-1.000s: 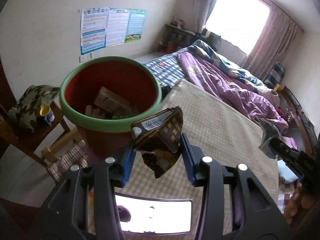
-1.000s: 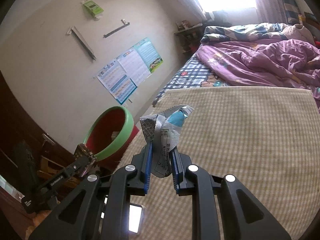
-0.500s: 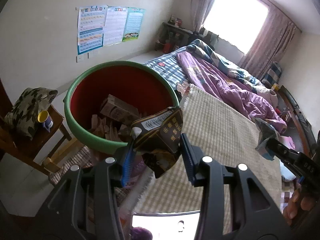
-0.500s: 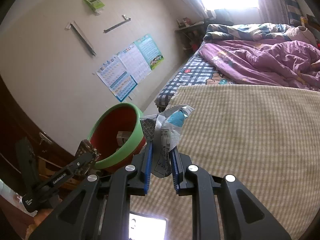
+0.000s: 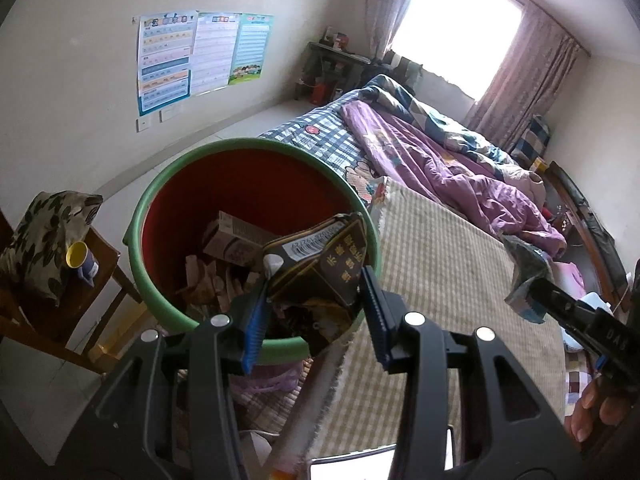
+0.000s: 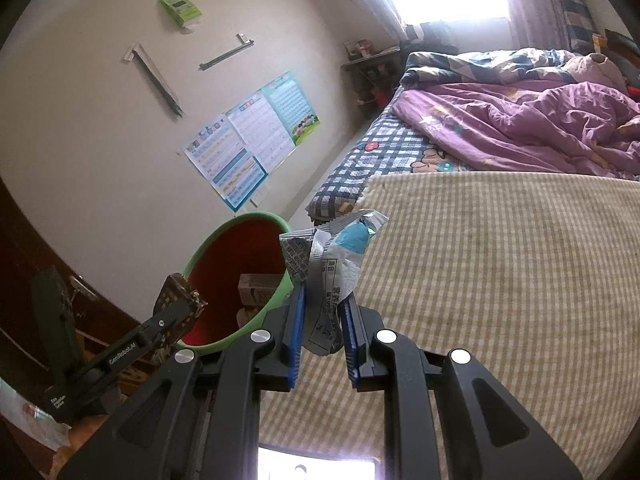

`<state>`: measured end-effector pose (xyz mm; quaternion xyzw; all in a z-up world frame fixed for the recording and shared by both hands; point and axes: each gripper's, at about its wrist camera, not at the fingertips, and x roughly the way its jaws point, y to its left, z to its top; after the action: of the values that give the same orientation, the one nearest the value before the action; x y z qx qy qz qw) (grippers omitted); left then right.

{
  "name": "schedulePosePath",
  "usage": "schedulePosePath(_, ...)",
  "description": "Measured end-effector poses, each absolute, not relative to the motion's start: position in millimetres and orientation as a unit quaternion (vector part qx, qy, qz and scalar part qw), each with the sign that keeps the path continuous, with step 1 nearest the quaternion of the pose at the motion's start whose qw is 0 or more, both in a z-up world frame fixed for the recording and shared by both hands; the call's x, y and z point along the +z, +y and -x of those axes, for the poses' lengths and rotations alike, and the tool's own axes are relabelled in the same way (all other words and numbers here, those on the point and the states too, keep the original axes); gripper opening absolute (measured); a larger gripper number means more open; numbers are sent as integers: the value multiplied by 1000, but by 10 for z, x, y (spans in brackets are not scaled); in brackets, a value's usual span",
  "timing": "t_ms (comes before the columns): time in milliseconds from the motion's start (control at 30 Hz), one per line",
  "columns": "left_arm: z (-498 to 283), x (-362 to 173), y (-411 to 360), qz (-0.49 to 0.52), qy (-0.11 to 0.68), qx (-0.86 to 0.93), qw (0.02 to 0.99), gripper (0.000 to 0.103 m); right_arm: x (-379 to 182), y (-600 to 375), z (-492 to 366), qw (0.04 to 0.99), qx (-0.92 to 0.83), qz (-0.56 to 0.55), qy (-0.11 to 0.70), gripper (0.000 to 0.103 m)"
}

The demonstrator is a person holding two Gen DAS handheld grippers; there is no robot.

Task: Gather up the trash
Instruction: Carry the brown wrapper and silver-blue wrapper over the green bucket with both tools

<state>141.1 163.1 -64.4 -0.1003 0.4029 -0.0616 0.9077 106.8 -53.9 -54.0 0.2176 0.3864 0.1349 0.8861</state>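
Jaws of both grippers clench wrappers; only the left view shows cartons [image 5: 234, 236] in bin [image 5: 168, 184]

We see a bed [image 6: 352, 184] with a blue checked sheet; a beige checked mat [image 6: 500, 264] covers its near part and a rumpled purple quilt [image 6: 520, 132] lies across the far part. Left of it, a wooden chair [image 5: 100, 280] carries a leaf-patterned cushion [image 5: 44, 240] and a yellow-rimmed cup [image 5: 82, 262].
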Motion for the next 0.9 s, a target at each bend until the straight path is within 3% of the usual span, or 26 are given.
schedulePosePath(900,-1580,-625,1965,107,404,-71,905,41,-544,91,-1309,886,158,-183,396,18)
